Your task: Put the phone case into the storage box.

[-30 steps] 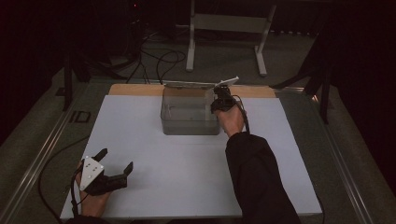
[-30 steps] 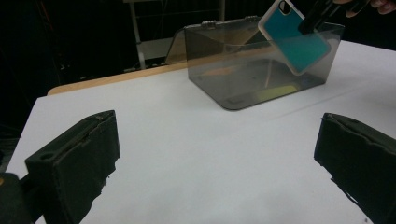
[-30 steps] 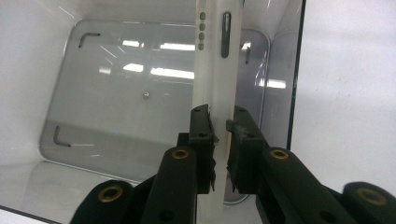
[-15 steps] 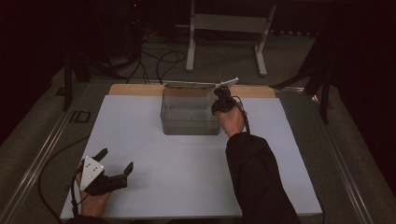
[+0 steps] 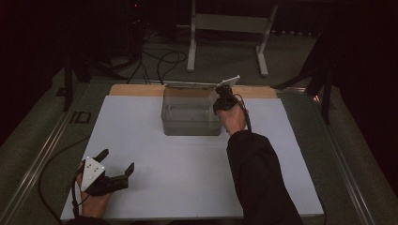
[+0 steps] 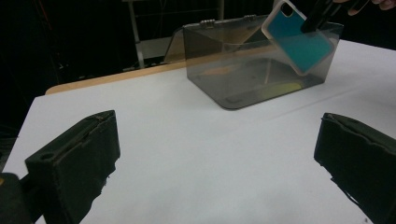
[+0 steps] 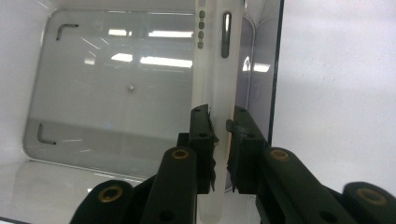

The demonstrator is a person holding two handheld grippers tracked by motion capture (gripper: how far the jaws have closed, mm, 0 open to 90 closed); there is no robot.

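**Phone case held tilted over the clear box**

The phone case is gripped by the right gripper at the far edge of the table, above the right end of the clear box. In the right gripper view the case is seen edge-on, white along its rim with side button cut-outs showing, and it is clenched between the two black pads, which press on it from either side. Below it, the open inside of the box is looked into, its smooth floor throwing back the ceiling lights.

From the left gripper view the case is shown tilted, its teal face turned this way and framed by a pale rim, with its lower corner dipped beside the box's right-hand wall. The smoky transparent box is set near the far edge of the white table, just in front of the wooden strip that runs along that edge. Its hinged lid is thrown back behind it.

Over at the near left corner of the table the left gripper is held low, with the grey three-cornered plate on top. Its jaws are released and spread wide, nothing between them but bare white tabletop. A dark sleeve is stretched up the right side of the table toward the box.
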